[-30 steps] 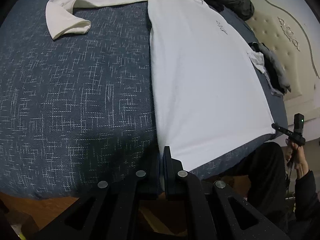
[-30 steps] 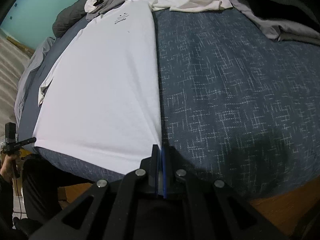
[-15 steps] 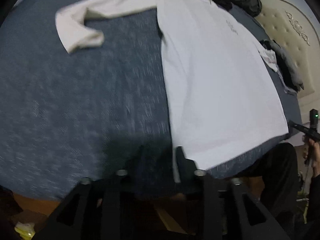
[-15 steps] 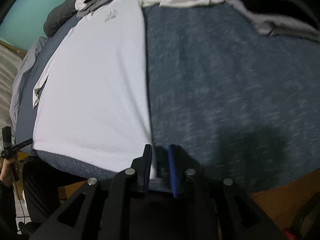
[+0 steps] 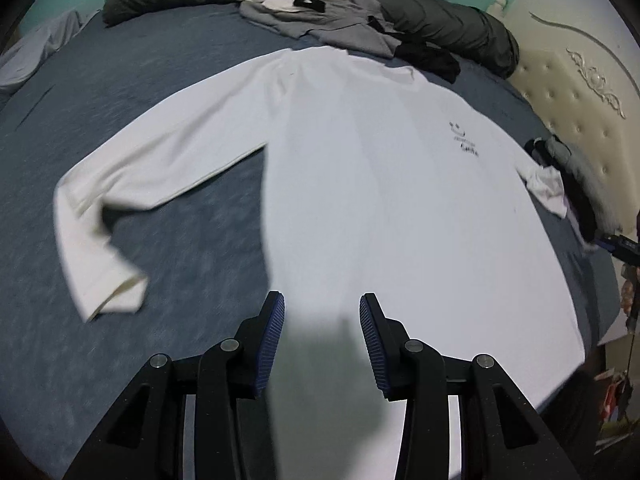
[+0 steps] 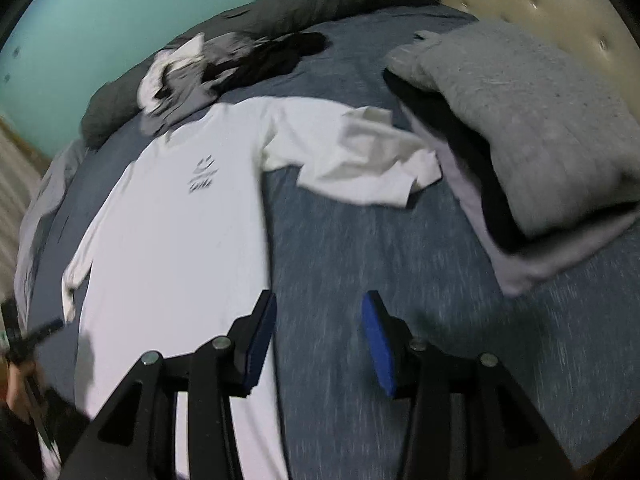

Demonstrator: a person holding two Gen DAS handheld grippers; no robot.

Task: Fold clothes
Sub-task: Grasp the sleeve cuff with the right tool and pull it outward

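White long-sleeved shirt (image 5: 392,200) lying flat, spread on blue patterned bed (image 5: 120,92). Left gripper (image 5: 322,332) hovering over hem, jaws part-open, gripping nothing. Right gripper (image 6: 318,332) jaws opening, empty, over shirt's edge.

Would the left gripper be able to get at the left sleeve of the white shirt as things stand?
Probably yes. The sleeve lies flat and uncovered on the blue bedspread, nothing lies between it and the left gripper, and its jaws stand apart and empty.
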